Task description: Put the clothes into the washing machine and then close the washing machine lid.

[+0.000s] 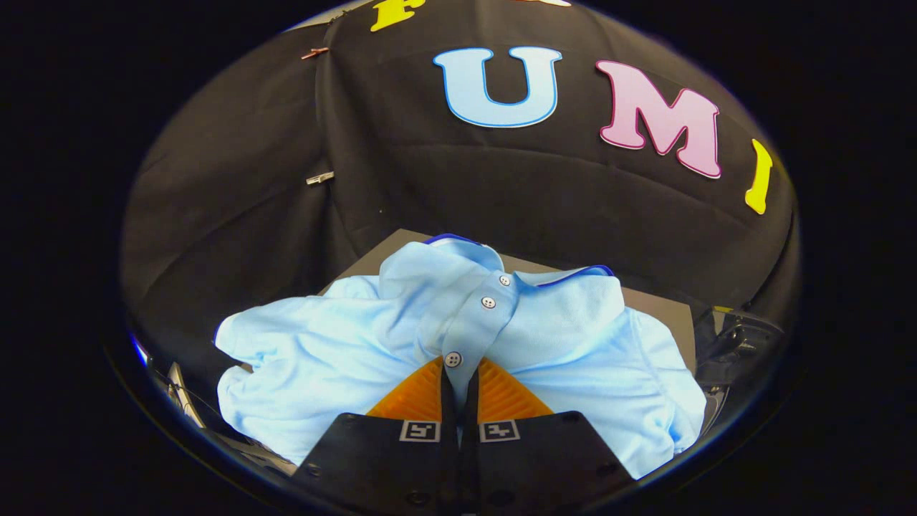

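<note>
While the gripper [458,373] pinches the light blue polo shirt [344,351] placket, surface beneath hidden, fingertips covered.

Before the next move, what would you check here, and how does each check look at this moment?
1. Hold on the garment: the hand-held gripper has its fingers closed together on the button placket of the light blue polo shirt, by the lowest button. Ok.
2. Whole shirt gathered: a sleeve and the body spread wide to both sides of the fingers. Not ok.
3. Shirt lifted off the grey surface: cannot tell.
4. Washing machine opening and lid position: cannot tell.
5. Snag risk: dark hardware sits close beside the shirt's edge. Cannot tell.
</note>
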The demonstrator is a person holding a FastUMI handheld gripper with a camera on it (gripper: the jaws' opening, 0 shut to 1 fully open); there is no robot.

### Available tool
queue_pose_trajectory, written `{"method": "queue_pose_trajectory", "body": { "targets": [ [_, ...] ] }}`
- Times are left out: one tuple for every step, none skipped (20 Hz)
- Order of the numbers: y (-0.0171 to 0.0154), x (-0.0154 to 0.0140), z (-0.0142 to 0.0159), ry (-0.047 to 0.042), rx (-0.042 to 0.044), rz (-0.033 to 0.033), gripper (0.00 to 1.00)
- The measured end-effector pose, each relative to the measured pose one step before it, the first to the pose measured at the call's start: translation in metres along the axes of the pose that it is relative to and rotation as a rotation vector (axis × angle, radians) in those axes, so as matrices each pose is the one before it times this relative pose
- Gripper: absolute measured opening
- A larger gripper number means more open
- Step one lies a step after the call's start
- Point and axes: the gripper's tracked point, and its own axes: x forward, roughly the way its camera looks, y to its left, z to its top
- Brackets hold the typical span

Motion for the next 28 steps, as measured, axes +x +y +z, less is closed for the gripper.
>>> {"method": "queue_pose_trajectory", "body": {
  "targets": [
    [0.00082,-0.00489,0.00651,-0.03158,-0.00028,0.01059,0.05],
    [0.00243,-0.00515,0.00277,-0.02613,-0.01171,0.01095,0.06],
    [0.00408,-0.00814,0.00385,-0.01772,-0.00939,0.02324,0.05],
    [0.00310,-0.00756,0.00447,-0.01714,-0.01569,0.02866,0.05],
    [0.00417,-0.00819,0.00564,-0.01508,-0.01523,0.02733,0.05],
    [0.00266,-0.00874,0.00632,-0.01583,-0.00670,0.02993,0.05],
    [0.00345,-0.00903,0.00344,-0.01115,0.00337,0.03067,0.05],
    [0.00310,-0.00927,0.00157,-0.00359,0.00050,0.02950,0.05],
    [0.00232,-0.01020,0.00063,-0.00547,-0.00724,0.02786,0.05],
    [0.00016,-0.01085,-0.00022,-0.00389,-0.01771,0.02134,0.05],
    [-0.00116,-0.01043,-0.00167,-0.00284,-0.02254,0.01749,0.05],
    [-0.00579,-0.00962,-0.00294,-0.00151,-0.01654,0.00986,0.05],
    [-0.00604,-0.00964,-0.00369,-0.00076,0.00110,0.01159,0.05],
    [-0.00519,-0.00849,-0.00148,-0.00197,0.00571,0.01055,0.05],
    [-0.00827,-0.01178,-0.00138,-0.00193,0.00383,0.00913,0.05],
    [-0.00944,-0.01100,-0.00006,-0.00555,0.00239,0.00706,0.05],
    [-0.01128,-0.01083,0.00104,-0.00859,0.00347,0.00656,0.05],
    [-0.01372,-0.01068,0.00059,-0.00875,0.00803,0.00147,0.05],
    [-0.01519,-0.01079,-0.00032,-0.00577,0.01565,0.00253,0.05],
    [-0.01461,-0.01043,0.00074,-0.00970,0.01654,0.00331,0.05],
    [-0.01511,-0.00970,0.00135,-0.00744,0.01842,0.00373,0.05],
    [-0.01426,-0.00999,0.00067,-0.00873,0.01222,0.00545,0.05],
    [-0.01659,-0.01027,-0.00034,-0.00667,-0.00386,-0.00039,0.05],
    [-0.01701,-0.00901,-0.00247,-0.00397,-0.01134,-0.00156,0.05],
    [-0.01699,-0.00860,-0.00421,-0.00200,-0.00874,-0.00305,0.05],
    [-0.01424,-0.00791,-0.00549,-0.00081,-0.00244,0.00440,0.05],
    [-0.01439,-0.00664,-0.00736,0.00207,-0.00551,0.00103,0.05],
    [-0.01333,-0.00607,-0.00832,0.00130,-0.00336,0.00255,0.05]
  ]
}}
